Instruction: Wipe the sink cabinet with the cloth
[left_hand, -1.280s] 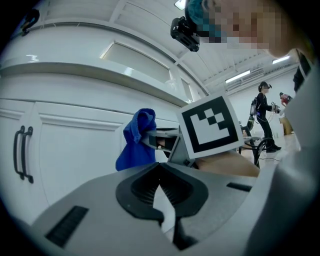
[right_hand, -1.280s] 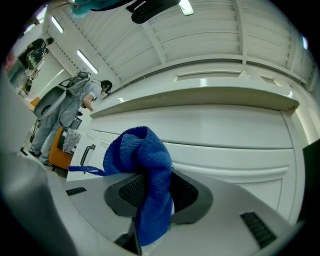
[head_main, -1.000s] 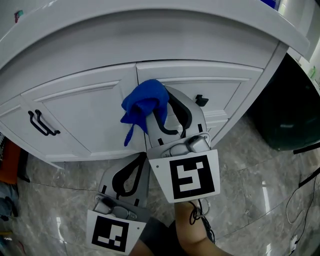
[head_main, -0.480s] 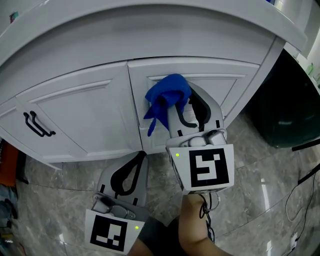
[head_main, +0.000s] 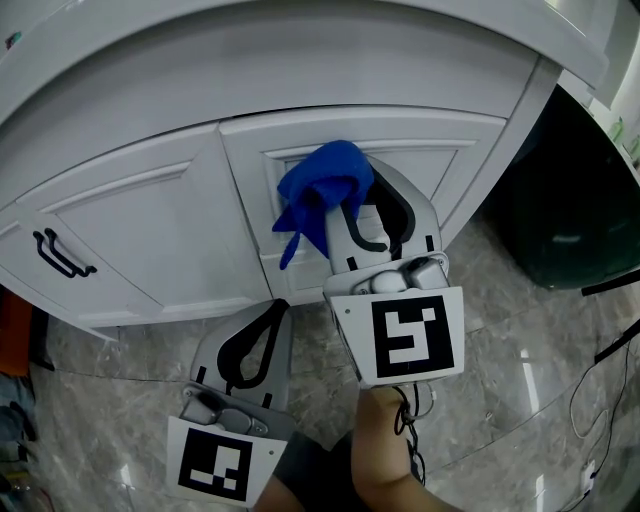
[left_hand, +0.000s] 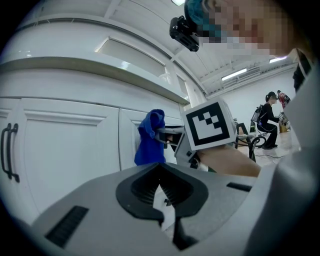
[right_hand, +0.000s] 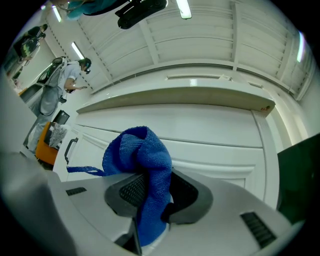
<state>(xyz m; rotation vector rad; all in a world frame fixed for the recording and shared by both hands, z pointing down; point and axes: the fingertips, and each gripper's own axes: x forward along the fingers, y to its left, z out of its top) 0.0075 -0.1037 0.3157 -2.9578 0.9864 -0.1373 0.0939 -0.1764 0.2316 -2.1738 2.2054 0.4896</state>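
No text, label or number can be read anywhere.

Blue cloth (head_main: 320, 185) (bunched) hangs limp; white sink cabinet (head_main: 140, 230) shut behind.

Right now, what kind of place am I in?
Probably a bathroom or kitchen mock-up inside a big hall: a white cabinet with black handles, a glossy stone floor, and strip lights overhead.

Two tools: the left tool (head_main: 270, 312) at the lower left of the head view, the right tool (head_main: 352, 195) at centre. One blue cloth (head_main: 318, 190). One white sink cabinet (head_main: 250, 70) showing two doors, a left door (head_main: 130, 235) and a right door (head_main: 440, 175). Two dark handle bars (head_main: 62, 255), close together at the left edge.
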